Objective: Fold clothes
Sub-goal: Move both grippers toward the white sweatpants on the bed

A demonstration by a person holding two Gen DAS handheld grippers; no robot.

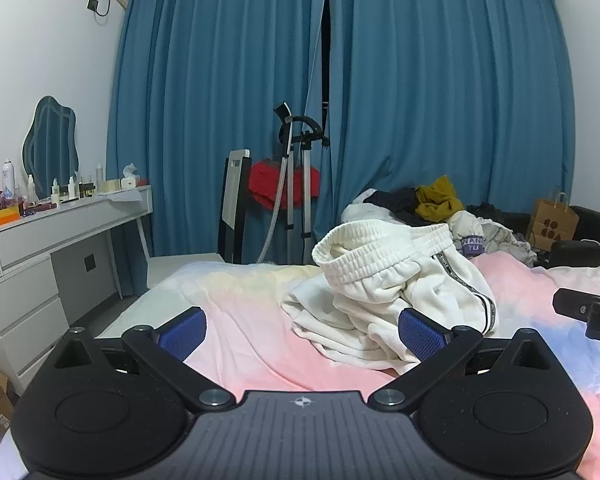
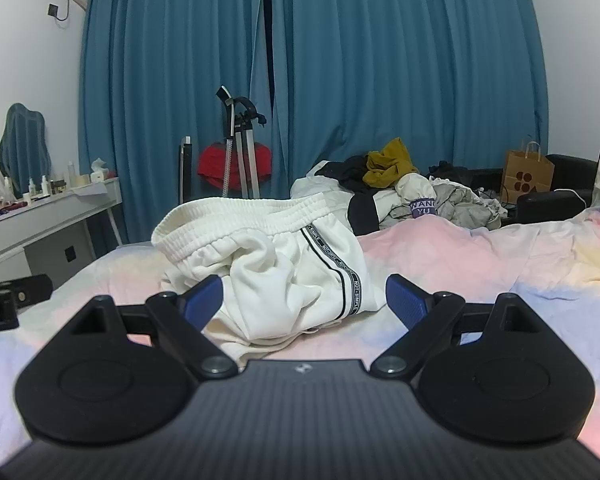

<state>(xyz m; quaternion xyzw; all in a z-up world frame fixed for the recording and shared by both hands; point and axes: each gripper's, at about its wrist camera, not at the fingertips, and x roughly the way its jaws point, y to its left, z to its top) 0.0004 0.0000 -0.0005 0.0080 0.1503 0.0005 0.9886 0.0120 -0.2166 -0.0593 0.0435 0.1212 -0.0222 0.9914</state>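
On the pastel pink-and-blue bedspread [image 1: 236,320] lay a crumpled pair of white sweatpants [image 1: 384,284], elastic waistband raised toward the curtains and a black-and-white lettered stripe running down one leg. Both tools were held low and level over the bed, pointing toward the window. The left gripper [image 1: 302,330] had its blue pads spread wide with nothing between them; its right pad overlapped the near edge of the sweatpants in view, though contact could not be judged. The right gripper [image 2: 304,300] was likewise wide apart and empty, the garment lying just ahead between its fingers. Each tool showed only partly at the edge of the other's view. Folds hid the legs of the sweatpants. Behind them sat a heap of clothes [image 2: 412,188] with a mustard piece on top, its items hard to separate. Farther off stood a brown paper bag [image 2: 526,174], blue curtains [image 1: 420,80] and a white dresser [image 1: 60,232] crowded with bottles.
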